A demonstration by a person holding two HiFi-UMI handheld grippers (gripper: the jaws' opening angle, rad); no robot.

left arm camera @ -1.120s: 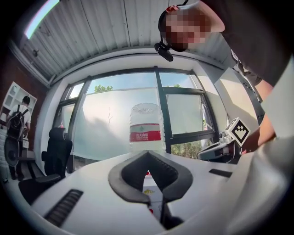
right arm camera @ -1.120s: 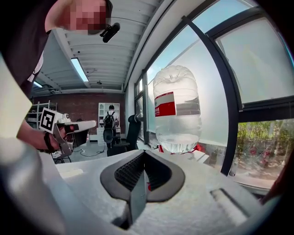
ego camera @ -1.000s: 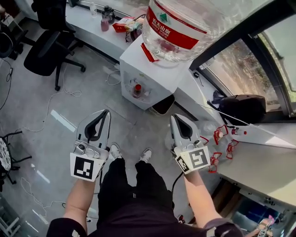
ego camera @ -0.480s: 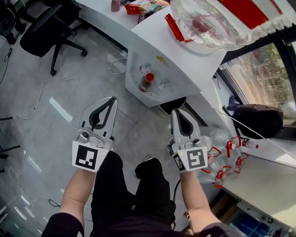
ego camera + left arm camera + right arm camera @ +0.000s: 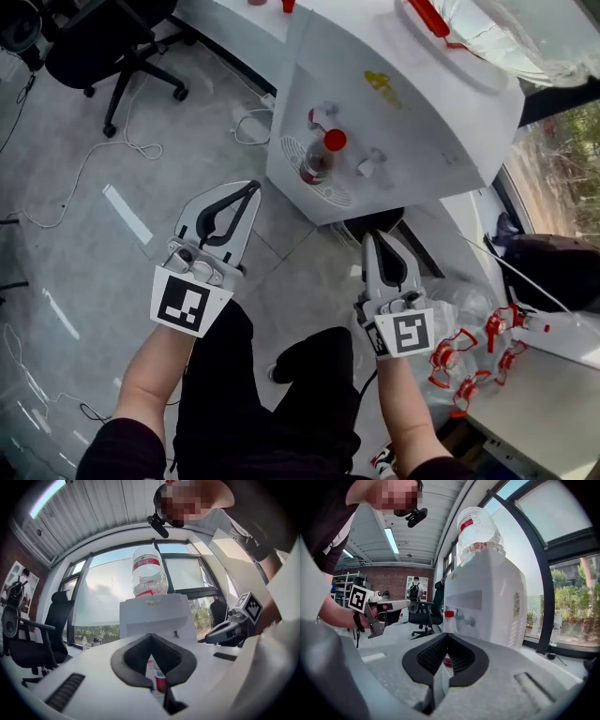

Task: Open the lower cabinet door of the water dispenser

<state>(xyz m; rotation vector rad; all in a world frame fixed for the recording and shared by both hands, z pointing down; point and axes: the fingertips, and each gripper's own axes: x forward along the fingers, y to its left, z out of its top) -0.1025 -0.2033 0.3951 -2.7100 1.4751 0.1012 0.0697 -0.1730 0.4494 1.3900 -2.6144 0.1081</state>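
Note:
The white water dispenser (image 5: 412,103) stands ahead of me, with a clear water jug (image 5: 149,571) on top. A red-capped bottle (image 5: 322,157) sits on its drip tray under the taps. The lower cabinet door is foreshortened in the head view and hidden behind the jaws in both gripper views. My left gripper (image 5: 251,187) is shut and empty, a short way in front of the dispenser's left side. My right gripper (image 5: 370,236) is also shut and empty, in front of its right corner. Both point at the dispenser (image 5: 487,602).
A black office chair (image 5: 103,37) stands at the back left, and cables (image 5: 84,197) trail over the grey floor. A dark bin (image 5: 375,225) sits by the dispenser's right foot. A black bag (image 5: 553,272) and red clips (image 5: 469,356) lie at the right by a white table.
Both grippers have sunk together, still shut. The head view has dropped and closed in, so the dispenser's front and taps now fill the top of the picture.

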